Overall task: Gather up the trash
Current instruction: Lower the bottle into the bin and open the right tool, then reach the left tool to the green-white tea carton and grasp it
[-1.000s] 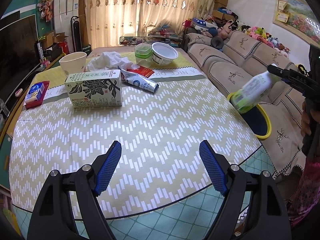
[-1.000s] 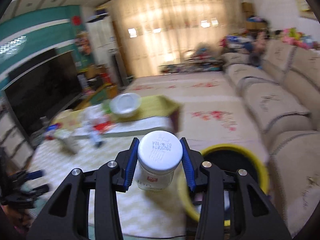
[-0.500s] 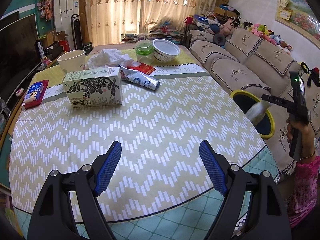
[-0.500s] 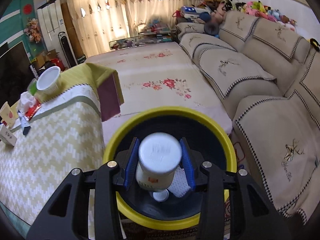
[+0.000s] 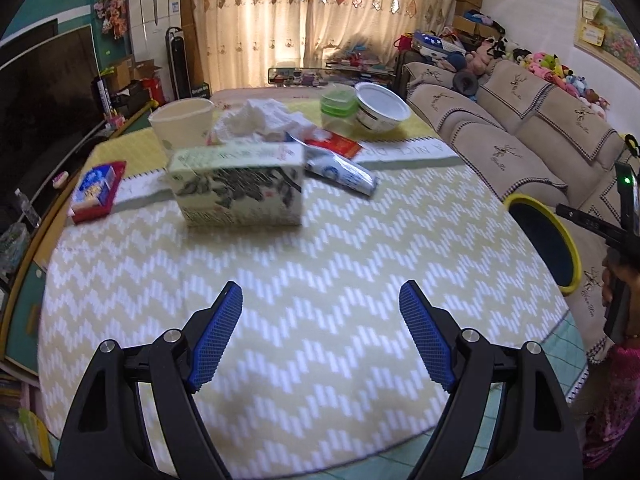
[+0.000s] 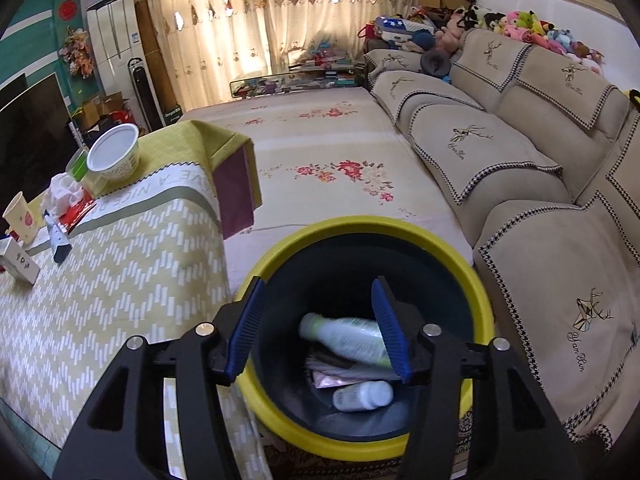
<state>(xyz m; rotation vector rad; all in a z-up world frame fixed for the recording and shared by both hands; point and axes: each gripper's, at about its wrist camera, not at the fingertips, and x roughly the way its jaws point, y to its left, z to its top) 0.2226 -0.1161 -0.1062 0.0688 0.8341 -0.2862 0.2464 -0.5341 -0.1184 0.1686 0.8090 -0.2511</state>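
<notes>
My right gripper point(image 6: 318, 332) is open and empty right above the yellow-rimmed dark bin point(image 6: 360, 232). A white and green bottle point(image 6: 346, 338) lies inside the bin on wrappers, with a second white bottle point(image 6: 362, 396) below it. My left gripper point(image 5: 320, 340) is open and empty over the near part of the table point(image 5: 320, 264). Far on the table lie a floral carton point(image 5: 240, 184), a tube point(image 5: 340, 170), crumpled tissue point(image 5: 264, 118), a paper cup point(image 5: 180, 124), a white bowl point(image 5: 380, 106) and a green tub point(image 5: 338, 104). The bin point(image 5: 560, 216) stands at the table's right edge.
A red and blue packet point(image 5: 96, 192) lies at the table's left edge. A beige sofa point(image 6: 520, 152) runs along the right, close to the bin. A TV point(image 5: 36, 108) stands at the left. A floral mat point(image 6: 320, 152) covers the floor beyond.
My right gripper carried the bottle over the bin, opened and let it go; the bottle now lies inside. My left gripper has moved a little closer to the carton.
</notes>
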